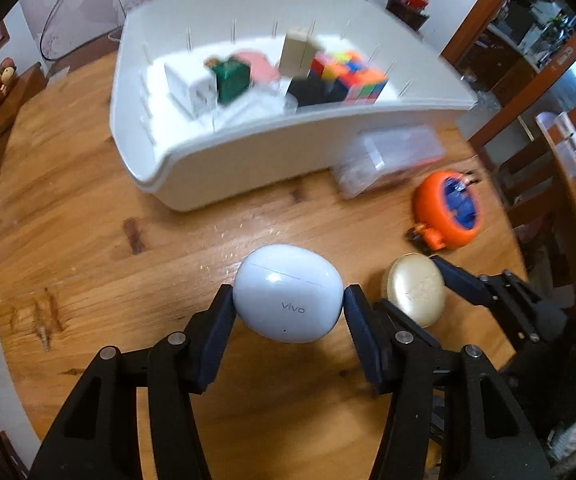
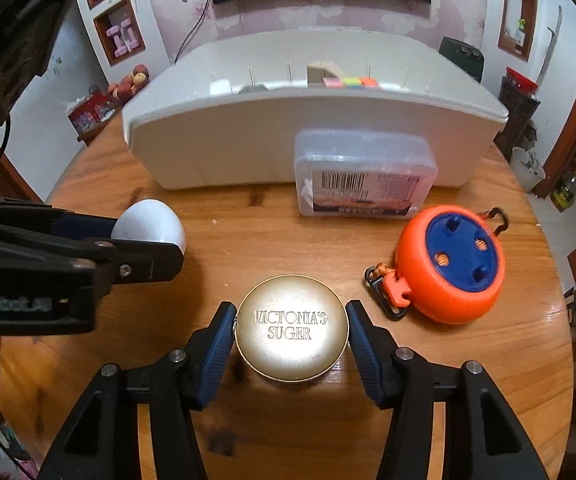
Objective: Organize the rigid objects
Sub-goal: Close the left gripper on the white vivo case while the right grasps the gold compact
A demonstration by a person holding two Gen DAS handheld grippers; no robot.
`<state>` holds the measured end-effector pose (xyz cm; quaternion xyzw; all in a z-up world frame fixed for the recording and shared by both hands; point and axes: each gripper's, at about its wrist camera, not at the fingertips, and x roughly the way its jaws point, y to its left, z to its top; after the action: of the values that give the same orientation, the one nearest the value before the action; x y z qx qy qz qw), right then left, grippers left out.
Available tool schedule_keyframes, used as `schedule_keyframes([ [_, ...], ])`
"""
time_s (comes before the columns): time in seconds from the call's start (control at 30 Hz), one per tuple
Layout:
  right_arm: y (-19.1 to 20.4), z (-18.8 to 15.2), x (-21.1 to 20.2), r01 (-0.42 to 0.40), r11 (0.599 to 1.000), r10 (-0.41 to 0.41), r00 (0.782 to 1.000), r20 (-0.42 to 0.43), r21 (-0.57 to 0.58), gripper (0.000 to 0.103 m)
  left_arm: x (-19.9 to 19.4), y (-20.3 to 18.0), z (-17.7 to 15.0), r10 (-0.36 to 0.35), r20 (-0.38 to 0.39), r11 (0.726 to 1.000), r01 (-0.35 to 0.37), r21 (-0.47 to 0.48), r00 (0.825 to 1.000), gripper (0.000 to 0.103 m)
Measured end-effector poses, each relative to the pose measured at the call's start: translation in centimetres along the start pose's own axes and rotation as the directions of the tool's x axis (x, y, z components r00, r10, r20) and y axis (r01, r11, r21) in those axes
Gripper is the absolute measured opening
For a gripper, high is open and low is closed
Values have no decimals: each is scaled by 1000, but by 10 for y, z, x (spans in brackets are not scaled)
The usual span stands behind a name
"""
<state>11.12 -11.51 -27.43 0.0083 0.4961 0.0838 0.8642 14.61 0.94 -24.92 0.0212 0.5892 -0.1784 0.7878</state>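
Note:
My left gripper (image 1: 288, 300) is shut on a white vivo earbud case (image 1: 288, 294), held just above the round wooden table (image 1: 67, 240); the case also shows in the right wrist view (image 2: 149, 222). My right gripper (image 2: 291, 320) has its blue pads against both sides of a round gold tin (image 2: 291, 330) marked "Victoria's Suger", which rests on the table; the tin shows in the left wrist view (image 1: 414, 290). A white storage bin (image 1: 247, 160) stands behind, holding a Rubik's cube (image 1: 348, 74), a green cube, a white box and a tan box.
An orange and blue round reel (image 2: 450, 264) with a clip lies right of the tin. A clear plastic box (image 2: 364, 176) with a barcode label leans at the bin's front wall (image 2: 227, 148). The table edge curves close on both sides.

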Motion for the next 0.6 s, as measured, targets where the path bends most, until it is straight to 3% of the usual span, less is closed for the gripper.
schedule_keyframes([
  [0.27, -12, 38, -58, -5, 1000, 2, 994, 108, 26, 56, -81, -5, 38, -18, 142, 1000, 20, -11, 990, 59],
  [0.43, -24, 86, -97, 20, 1000, -24, 980, 198, 23, 56, -117, -9, 75, 6, 225, 1000, -2, -18, 974, 59],
  [0.6, -37, 148, -138, 43, 999, -50, 951, 304, 32, 56, -142, -12, 109, 30, 292, 999, -25, -21, 956, 59],
])
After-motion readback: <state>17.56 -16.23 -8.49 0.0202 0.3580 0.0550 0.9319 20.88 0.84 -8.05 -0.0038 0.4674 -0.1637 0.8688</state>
